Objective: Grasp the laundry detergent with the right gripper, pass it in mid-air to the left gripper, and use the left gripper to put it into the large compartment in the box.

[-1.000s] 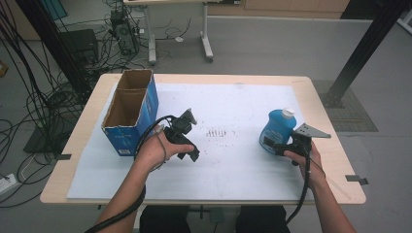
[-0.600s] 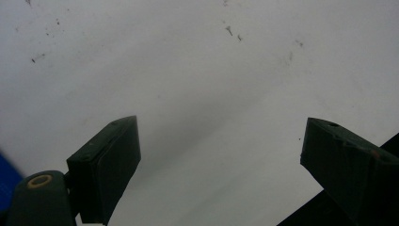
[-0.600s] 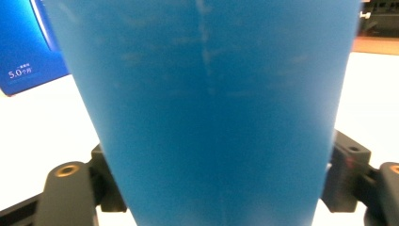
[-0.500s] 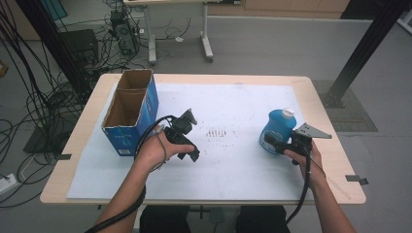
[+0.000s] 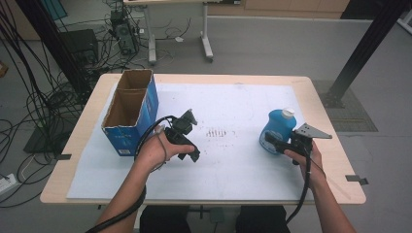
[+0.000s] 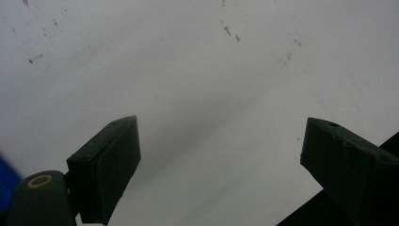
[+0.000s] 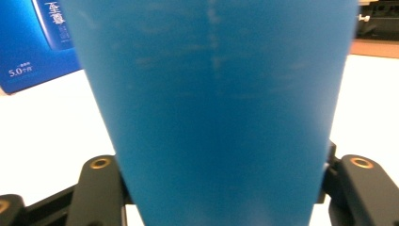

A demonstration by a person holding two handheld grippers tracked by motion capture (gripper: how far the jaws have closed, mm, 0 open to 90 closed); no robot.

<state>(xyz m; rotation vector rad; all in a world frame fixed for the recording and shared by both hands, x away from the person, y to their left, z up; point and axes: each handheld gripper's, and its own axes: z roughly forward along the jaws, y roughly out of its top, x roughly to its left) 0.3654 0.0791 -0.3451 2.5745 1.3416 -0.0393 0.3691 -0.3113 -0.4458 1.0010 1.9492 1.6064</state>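
Note:
A blue plastic bottle [image 5: 278, 127] with a white cap stands upright on the white sheet at the right. My right gripper [image 5: 271, 141] holds it low on its near side. Its jaws have just been closing, and in the right gripper view the blue bottle [image 7: 216, 117] sits between both jaws with the pads against its sides. My left gripper [image 5: 190, 137] hovers over the middle-left of the sheet, pointed down. Its jaws stand wide open [image 6: 221, 155] above bare white paper, with nothing between them.
An open blue cardboard box [image 5: 128, 116] stands at the left of the wooden table [image 5: 335, 160], and its printed side [image 7: 33, 42] is in the right gripper view. Small dark marks [image 5: 216, 132] dot the sheet's middle. Cables and table legs lie beyond the far edge.
The right gripper's jaws have drawn in against the blue bottle. Both hands have kept their places, and the bottle has not moved.

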